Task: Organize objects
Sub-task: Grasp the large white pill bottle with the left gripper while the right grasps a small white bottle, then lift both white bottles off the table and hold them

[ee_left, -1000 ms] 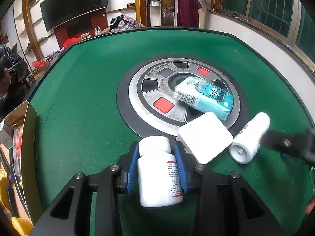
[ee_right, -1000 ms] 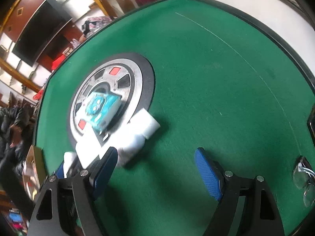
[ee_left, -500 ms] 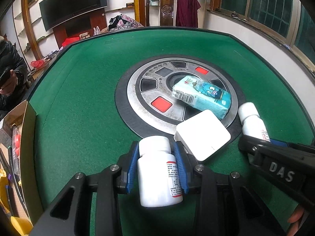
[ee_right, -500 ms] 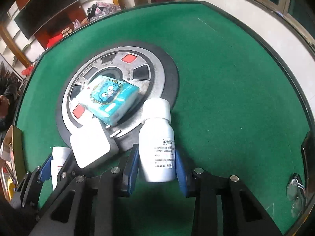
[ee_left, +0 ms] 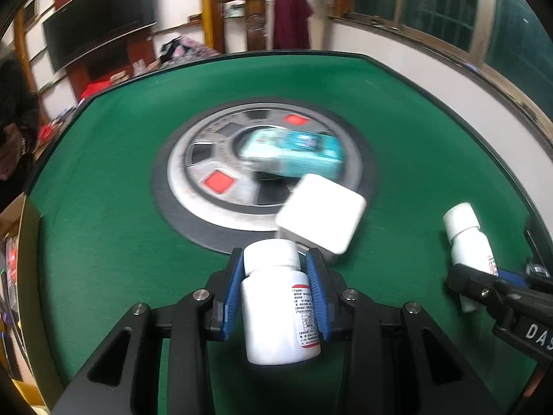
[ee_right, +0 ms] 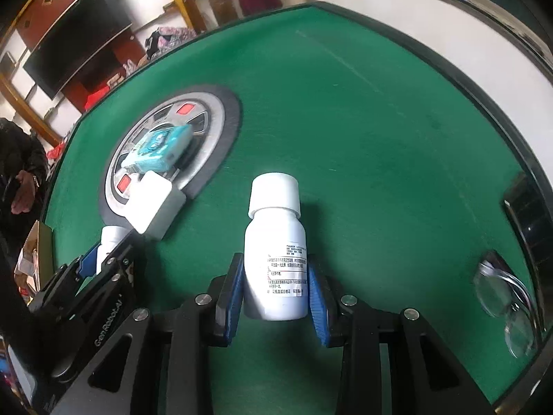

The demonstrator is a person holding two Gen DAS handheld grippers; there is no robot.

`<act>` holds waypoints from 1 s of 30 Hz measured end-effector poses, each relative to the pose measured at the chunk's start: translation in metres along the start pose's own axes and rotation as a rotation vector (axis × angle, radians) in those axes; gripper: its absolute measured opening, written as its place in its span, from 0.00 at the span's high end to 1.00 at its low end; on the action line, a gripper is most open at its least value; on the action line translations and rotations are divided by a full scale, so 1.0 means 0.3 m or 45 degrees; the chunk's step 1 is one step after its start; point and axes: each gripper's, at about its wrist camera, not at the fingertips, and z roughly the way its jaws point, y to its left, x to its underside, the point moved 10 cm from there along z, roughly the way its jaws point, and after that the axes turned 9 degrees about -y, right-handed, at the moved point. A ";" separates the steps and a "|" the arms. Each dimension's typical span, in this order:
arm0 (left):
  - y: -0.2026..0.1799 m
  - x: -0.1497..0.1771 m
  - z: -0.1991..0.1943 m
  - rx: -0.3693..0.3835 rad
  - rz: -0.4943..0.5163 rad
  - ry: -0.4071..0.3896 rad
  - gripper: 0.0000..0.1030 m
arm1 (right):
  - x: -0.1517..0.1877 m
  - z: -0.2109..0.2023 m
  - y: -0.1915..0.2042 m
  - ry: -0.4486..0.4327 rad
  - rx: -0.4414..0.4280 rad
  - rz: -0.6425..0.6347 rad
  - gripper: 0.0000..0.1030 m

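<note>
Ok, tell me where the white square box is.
The white square box sits on the green table at the round centre panel's near edge, just past the left gripper's bottle.

White letters reading "DAS" are showing on the black body of the right claw, cut off at the picture's right border. In the right wrist view, "GenRobot.AI" is running in white along the black body of the left claw. Both white bottles are carrying printed labels with red edging, but the small print is staying too fine to read. The teal packet is too blurred for its printing to be read.
</note>
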 end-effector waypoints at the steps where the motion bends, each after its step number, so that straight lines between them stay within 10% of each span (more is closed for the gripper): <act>1: -0.020 0.001 -0.007 0.015 0.014 -0.006 0.67 | 0.005 -0.009 -0.010 -0.007 0.008 -0.003 0.64; 30: -0.180 0.035 -0.034 0.212 0.098 0.000 0.67 | -0.096 0.002 -0.183 -0.121 0.116 0.102 0.64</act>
